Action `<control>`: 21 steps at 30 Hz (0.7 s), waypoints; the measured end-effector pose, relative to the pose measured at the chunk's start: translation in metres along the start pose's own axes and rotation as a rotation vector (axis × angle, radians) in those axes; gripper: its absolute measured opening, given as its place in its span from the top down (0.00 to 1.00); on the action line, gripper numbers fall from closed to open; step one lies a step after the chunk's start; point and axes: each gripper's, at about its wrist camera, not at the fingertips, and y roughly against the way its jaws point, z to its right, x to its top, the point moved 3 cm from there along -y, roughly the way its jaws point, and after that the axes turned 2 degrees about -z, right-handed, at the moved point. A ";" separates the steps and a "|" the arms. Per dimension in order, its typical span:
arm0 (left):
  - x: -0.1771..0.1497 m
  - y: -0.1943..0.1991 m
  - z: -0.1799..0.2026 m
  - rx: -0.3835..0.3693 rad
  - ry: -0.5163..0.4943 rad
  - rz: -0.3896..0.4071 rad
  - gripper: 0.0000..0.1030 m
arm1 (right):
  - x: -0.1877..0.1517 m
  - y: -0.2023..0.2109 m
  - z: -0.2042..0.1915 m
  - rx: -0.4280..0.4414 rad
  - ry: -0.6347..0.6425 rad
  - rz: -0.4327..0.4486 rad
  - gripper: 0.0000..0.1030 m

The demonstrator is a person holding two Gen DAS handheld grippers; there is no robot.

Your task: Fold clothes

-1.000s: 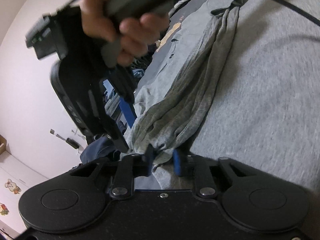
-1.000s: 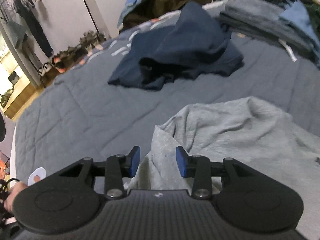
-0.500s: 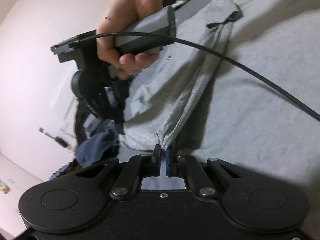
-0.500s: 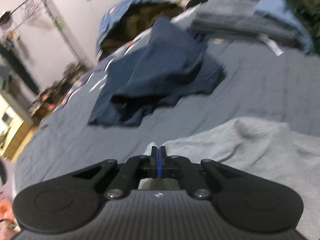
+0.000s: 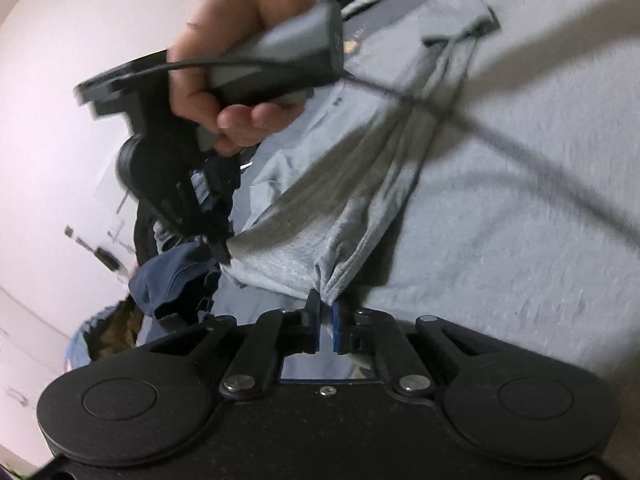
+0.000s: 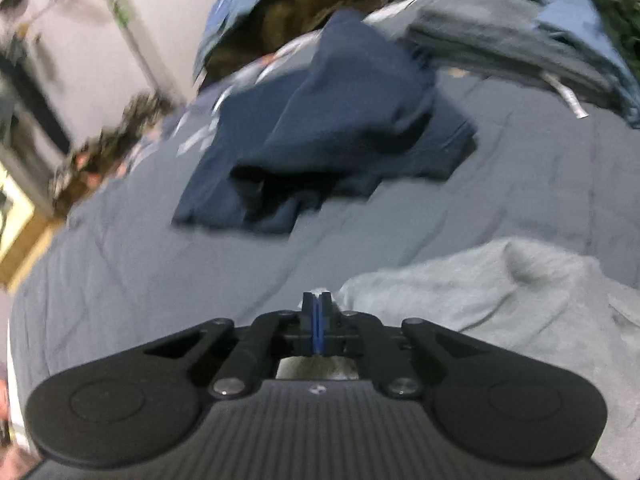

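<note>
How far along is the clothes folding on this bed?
Early, it seems. Done: a stack of folded clothes sits at the far side of the bed. In hand: the left gripper and right gripper each pinch an edge of the grey shirt, which is bunched, not yet folded. Left: that shirt, and the crumpled navy garment.

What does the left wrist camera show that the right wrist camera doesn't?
Only the left wrist view shows the person's hand holding the right gripper, its cable, and the left gripper pinching the grey garment. Only the right wrist view shows the folded stack and the clothes rack. Both show the grey garment, the navy garment and the bed cover.
</note>
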 end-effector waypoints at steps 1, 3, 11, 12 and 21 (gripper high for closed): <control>0.002 0.004 -0.007 -0.002 0.030 0.004 0.95 | 0.004 0.004 0.003 0.002 -0.018 0.028 1.00; 0.000 0.009 -0.029 0.022 0.115 0.005 0.96 | 0.011 0.012 0.007 0.009 -0.055 0.086 1.00; -0.026 -0.021 -0.028 -0.028 0.146 -0.160 0.90 | 0.012 -0.017 0.007 -0.031 -0.058 0.018 0.95; -0.027 -0.020 -0.026 -0.034 0.126 -0.164 0.88 | 0.011 -0.010 0.008 -0.025 -0.061 0.026 0.94; -0.016 0.015 -0.092 -0.116 0.513 -0.001 0.65 | -0.034 0.143 0.044 -0.100 -0.077 0.218 0.62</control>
